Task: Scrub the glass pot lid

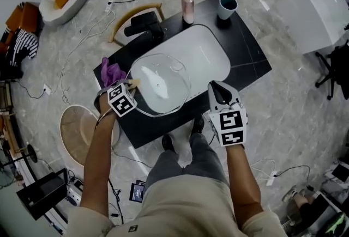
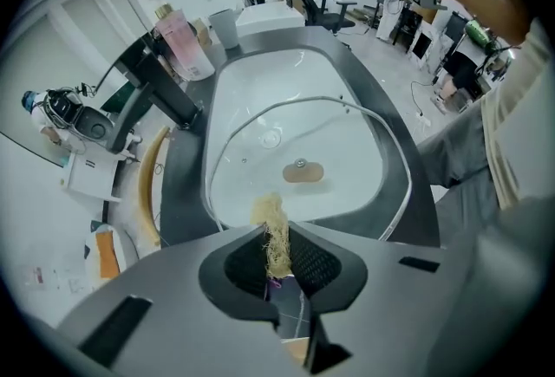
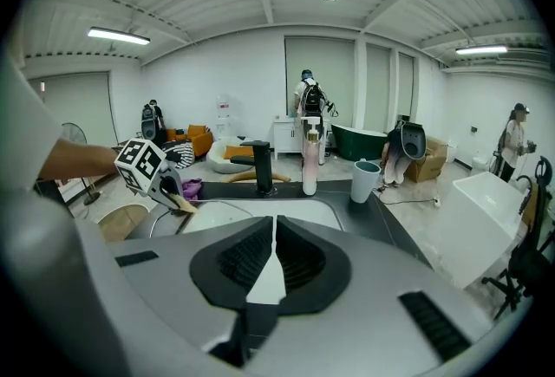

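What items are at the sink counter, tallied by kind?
Glass pot lid: 1
Fibre scrubber: 1
Pump bottle: 1
Cup: 1
Faucet: 1
Purple cloth: 1
Total: 6

Glass lid (image 1: pixel 162 77) fills half the sink (image 1: pixel 211 49); faucet (image 1: pixel 145 27), bottle (image 1: pixel 187 4) stand behind.

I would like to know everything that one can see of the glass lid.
The lid is round, clear glass with a thin metal rim and a tan oval knob at its middle. It lies nearly flat over the white sink, its near edge overlapping the black counter. The scrubber in the left tongs reaches its near rim; contact is unclear.
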Tool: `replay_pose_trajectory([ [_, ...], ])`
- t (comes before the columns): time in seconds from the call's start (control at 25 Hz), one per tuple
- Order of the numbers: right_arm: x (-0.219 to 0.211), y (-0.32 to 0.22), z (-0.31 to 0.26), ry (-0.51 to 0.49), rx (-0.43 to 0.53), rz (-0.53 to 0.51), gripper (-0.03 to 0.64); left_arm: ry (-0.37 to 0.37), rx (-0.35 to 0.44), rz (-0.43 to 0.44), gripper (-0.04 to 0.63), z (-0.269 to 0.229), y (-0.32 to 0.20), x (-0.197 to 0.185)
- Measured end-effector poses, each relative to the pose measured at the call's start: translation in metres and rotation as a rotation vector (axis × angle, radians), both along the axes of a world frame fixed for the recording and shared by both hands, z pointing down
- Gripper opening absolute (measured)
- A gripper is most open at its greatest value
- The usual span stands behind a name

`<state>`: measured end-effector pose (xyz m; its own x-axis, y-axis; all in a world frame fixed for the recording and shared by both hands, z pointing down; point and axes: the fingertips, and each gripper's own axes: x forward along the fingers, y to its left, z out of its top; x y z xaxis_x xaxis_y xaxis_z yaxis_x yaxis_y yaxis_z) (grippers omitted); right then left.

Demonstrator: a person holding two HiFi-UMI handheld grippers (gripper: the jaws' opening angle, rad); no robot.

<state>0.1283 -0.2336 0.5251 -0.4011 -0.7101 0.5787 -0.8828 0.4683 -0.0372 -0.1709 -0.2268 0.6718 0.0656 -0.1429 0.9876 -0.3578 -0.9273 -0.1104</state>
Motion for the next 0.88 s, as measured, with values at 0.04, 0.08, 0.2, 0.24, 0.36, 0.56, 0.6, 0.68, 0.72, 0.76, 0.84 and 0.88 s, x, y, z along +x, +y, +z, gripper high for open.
replay_pose_trajectory([
  [0.04,0.000,0.003,-0.005,0.004,0.006,0.001,0.028,0.011,0.012,0.000,0.046,-0.007,0.000,0.001],
  [0.08,-0.001,0.006,-0.011,0.007,0.013,0.003,0.028,0.022,0.025,0.002,0.046,-0.015,0.001,0.003],
  [0.2,-0.005,0.018,-0.031,0.012,0.032,-0.004,0.028,0.057,0.067,-0.005,0.046,-0.040,0.012,0.004],
  [0.24,-0.007,0.022,-0.038,0.013,0.041,-0.011,0.028,0.072,0.083,-0.012,0.046,-0.050,0.016,0.004],
  [0.36,-0.018,0.028,-0.056,0.022,0.071,-0.018,0.028,0.119,0.141,-0.011,0.046,-0.079,0.020,0.004],
  [0.56,-0.043,0.042,-0.082,0.015,0.110,-0.042,0.028,0.238,0.235,-0.052,0.046,-0.133,0.032,-0.001],
  [0.6,-0.048,0.046,-0.087,0.006,0.116,-0.045,0.028,0.271,0.253,-0.062,0.046,-0.145,0.035,-0.002],
  [0.68,-0.059,0.053,-0.097,-0.017,0.125,-0.051,0.028,0.350,0.283,-0.083,0.046,-0.168,0.043,-0.003],
  [0.72,-0.064,0.057,-0.102,-0.028,0.129,-0.056,0.028,0.401,0.295,-0.095,0.046,-0.181,0.048,-0.003],
  [0.76,-0.069,0.062,-0.108,-0.040,0.135,-0.061,0.028,0.460,0.309,-0.109,0.046,-0.195,0.053,-0.003],
  [0.84,-0.077,0.071,-0.121,-0.065,0.149,-0.075,0.028,0.579,0.344,-0.135,0.046,-0.226,0.063,-0.002],
  [0.88,-0.081,0.075,-0.128,-0.077,0.159,-0.082,0.028,0.629,0.365,-0.145,0.046,-0.241,0.068,-0.002],
])
